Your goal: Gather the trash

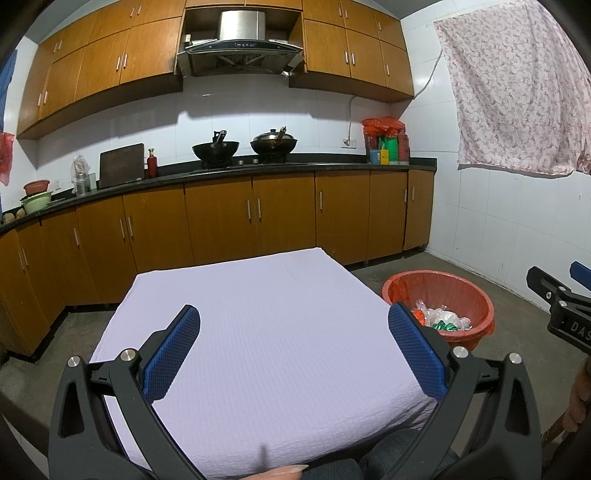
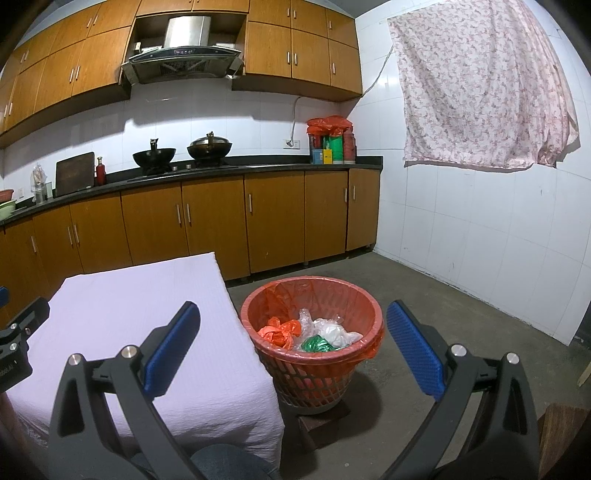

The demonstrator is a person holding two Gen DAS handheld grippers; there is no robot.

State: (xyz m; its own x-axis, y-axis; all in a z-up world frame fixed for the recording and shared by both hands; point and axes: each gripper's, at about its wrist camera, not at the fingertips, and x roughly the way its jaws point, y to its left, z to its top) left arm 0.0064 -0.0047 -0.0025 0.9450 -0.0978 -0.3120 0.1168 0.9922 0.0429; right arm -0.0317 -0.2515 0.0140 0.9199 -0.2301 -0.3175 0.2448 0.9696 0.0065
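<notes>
Both jaws wide, trash (image 2: 314, 334) seemingly binned ahead

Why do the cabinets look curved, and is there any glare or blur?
Left wrist view: fisheye bends the counter and cabinets, corners go black, focus stays sharp. Right wrist view: same bowing, sheen on the range hood, dark shadow under the trash basket.

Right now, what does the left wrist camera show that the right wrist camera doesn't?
Only the left wrist view shows the whole lilac cloth-covered table under the open left gripper, plus the red basin at the counter's far left. Only the right wrist view shows the trash basket's lattice wall and base, with the open right gripper nearby. Both show the orange-lined basket holding crumpled plastic trash, two woks and the floral cloth.
</notes>
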